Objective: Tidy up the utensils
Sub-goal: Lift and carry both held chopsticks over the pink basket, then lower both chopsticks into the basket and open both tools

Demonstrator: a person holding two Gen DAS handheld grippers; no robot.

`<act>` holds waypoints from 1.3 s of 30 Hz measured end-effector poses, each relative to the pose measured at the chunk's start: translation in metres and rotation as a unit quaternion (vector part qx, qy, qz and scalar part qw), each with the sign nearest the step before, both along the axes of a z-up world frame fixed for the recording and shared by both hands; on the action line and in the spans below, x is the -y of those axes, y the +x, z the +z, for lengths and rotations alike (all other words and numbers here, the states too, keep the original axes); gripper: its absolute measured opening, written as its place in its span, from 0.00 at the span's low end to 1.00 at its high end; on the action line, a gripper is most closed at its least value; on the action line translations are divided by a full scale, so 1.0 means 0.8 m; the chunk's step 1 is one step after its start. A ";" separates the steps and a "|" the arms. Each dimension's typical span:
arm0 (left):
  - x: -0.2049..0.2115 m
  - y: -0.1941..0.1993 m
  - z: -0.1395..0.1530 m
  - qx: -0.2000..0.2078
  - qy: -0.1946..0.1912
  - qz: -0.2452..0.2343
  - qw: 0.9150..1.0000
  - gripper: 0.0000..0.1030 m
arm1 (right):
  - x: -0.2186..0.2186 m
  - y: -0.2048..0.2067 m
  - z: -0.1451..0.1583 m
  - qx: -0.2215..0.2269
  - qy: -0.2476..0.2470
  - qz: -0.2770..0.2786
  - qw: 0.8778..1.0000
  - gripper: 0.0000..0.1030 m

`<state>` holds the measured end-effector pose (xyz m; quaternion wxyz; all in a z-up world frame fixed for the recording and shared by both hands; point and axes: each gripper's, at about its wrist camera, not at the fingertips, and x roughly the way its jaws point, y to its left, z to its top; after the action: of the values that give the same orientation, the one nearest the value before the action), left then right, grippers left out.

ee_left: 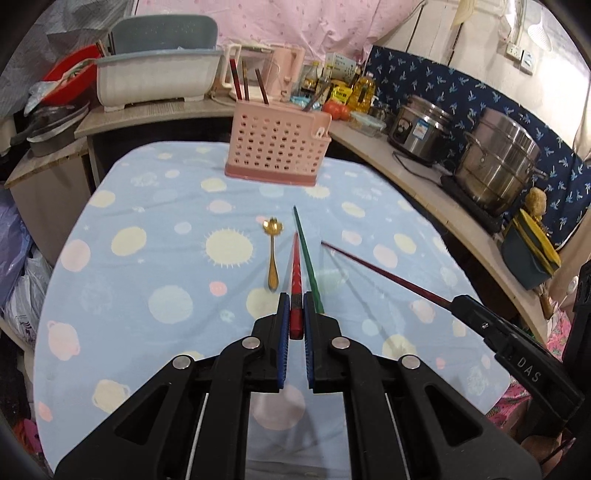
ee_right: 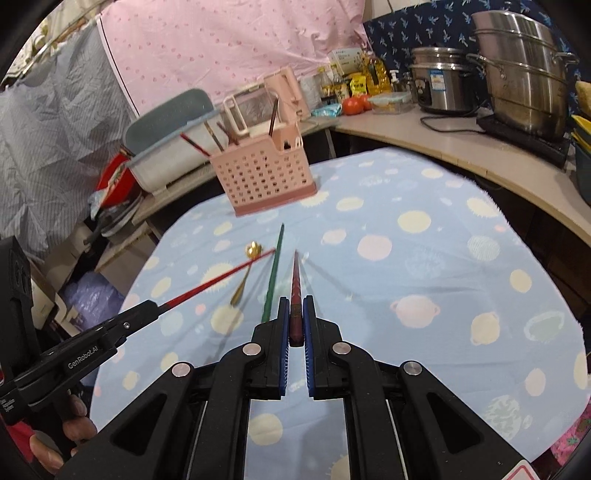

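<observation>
Pink dotted curtain (ee_left: 295, 26) behind curved counter (ee_left: 424, 173); blue-patterned wall cloth (ee_left: 436, 88).

Bright, even light; fisheye-warped edges

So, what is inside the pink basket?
Several dark chopsticks stand in the basket, tops sticking out. Their lower parts and the bottom are mostly hidden by its wall.

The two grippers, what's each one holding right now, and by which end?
The left gripper pinches a red chopstick at its thick end. The right gripper pinches a dark red chopstick, also at its thick end.
</observation>
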<state>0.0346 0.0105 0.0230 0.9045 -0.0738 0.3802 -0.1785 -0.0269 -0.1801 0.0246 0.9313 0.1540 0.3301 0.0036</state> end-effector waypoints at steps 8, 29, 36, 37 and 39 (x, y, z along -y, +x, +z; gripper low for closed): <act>-0.011 0.008 0.059 0.043 -0.010 0.010 0.999 0.07 | 0.019 0.007 0.055 0.047 0.011 -0.005 0.999 0.07; -0.007 0.107 0.190 0.140 -0.023 0.016 0.990 0.07 | 0.024 0.115 0.160 0.116 0.013 0.024 0.993 0.07; -0.008 0.171 0.251 0.191 -0.024 0.034 0.981 0.07 | 0.023 0.196 0.210 0.150 0.012 0.023 0.988 0.07; -0.008 0.183 0.259 0.199 -0.025 0.039 0.979 0.07 | 0.022 0.207 0.216 0.155 0.010 0.022 0.988 0.07; -0.008 0.203 0.271 0.208 -0.027 0.046 0.977 0.07 | 0.019 0.233 0.231 0.166 0.006 0.020 0.986 0.07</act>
<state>0.1970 0.0171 0.2400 0.9688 -0.0770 0.1745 -0.1585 0.1599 -0.1952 0.2090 0.9720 0.1503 0.1738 0.0496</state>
